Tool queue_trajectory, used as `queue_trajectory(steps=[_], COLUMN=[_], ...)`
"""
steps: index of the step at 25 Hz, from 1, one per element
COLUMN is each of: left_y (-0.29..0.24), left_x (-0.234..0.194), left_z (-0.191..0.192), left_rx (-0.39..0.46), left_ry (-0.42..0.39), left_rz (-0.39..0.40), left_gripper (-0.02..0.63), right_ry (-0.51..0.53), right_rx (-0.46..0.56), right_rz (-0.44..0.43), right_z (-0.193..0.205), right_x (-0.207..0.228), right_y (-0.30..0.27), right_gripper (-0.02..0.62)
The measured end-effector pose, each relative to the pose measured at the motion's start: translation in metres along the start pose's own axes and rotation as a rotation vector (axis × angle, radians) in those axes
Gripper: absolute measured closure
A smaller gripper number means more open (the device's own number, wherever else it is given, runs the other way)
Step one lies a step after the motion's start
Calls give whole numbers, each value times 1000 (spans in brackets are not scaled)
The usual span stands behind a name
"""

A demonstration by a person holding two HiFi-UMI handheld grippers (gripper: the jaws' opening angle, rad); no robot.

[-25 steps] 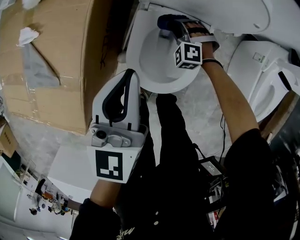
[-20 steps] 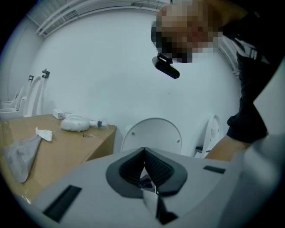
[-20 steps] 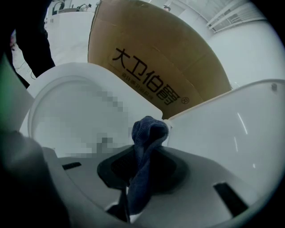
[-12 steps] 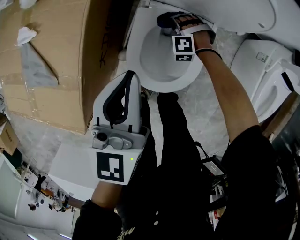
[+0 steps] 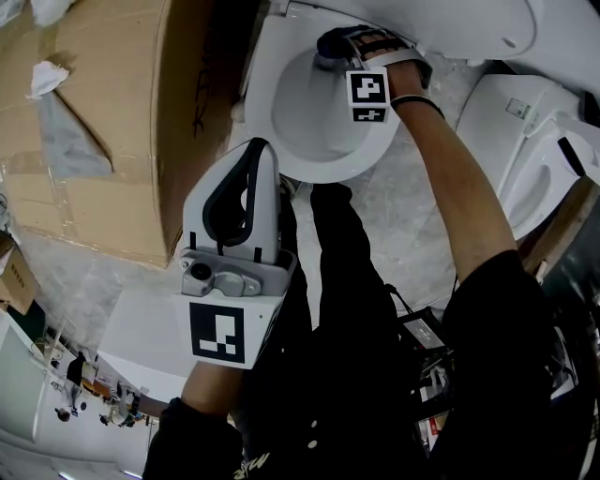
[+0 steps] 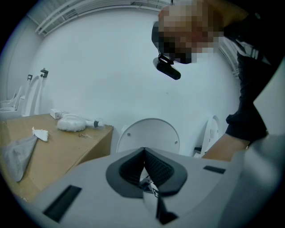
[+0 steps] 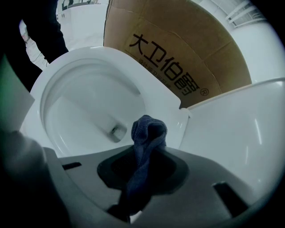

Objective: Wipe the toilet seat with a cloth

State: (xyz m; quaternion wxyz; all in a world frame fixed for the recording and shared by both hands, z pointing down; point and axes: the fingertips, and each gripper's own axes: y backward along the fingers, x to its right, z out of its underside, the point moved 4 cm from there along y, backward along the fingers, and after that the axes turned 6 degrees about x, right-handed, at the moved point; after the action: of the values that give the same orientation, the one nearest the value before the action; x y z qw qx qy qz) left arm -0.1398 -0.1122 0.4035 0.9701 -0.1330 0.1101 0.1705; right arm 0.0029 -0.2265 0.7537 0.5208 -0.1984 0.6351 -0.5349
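Note:
The white toilet seat (image 5: 264, 89) rings the open bowl at the top of the head view, and its lid (image 5: 450, 23) stands raised behind it. My right gripper (image 5: 339, 54) reaches over the back of the bowl and is shut on a dark blue cloth (image 5: 330, 41). In the right gripper view the cloth (image 7: 148, 131) sticks out of the gripper (image 7: 147, 151) just above the seat's rear rim (image 7: 167, 104). My left gripper (image 5: 260, 150) is held back near my body, clear of the bowl. In its own view the left gripper (image 6: 144, 152) is shut, with nothing in it.
A big cardboard box (image 5: 94, 122) stands against the toilet's left side, with a grey rag (image 5: 61, 141) lying on it. A second white toilet (image 5: 525, 150) is at the right. A person's black-clad legs (image 5: 347, 281) stand in front of the bowl. Cables and gear (image 5: 427, 347) lie at lower right.
My right gripper has slid with the cloth a little toward the back of the bowl. The left gripper has hardly moved.

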Motion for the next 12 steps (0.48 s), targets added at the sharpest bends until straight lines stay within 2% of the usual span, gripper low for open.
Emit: queue_trajectory(steps=[12], left_y=[-3], left_x=[10], left_z=[-6], left_rx=[9], left_ry=[-5], left_rz=[28], left_gripper=[595], right_ry=[-122], right_rx=[-55], right_rz=[-67], right_z=[37], right_x=[-48], right_y=[22], right_gripper=[514])
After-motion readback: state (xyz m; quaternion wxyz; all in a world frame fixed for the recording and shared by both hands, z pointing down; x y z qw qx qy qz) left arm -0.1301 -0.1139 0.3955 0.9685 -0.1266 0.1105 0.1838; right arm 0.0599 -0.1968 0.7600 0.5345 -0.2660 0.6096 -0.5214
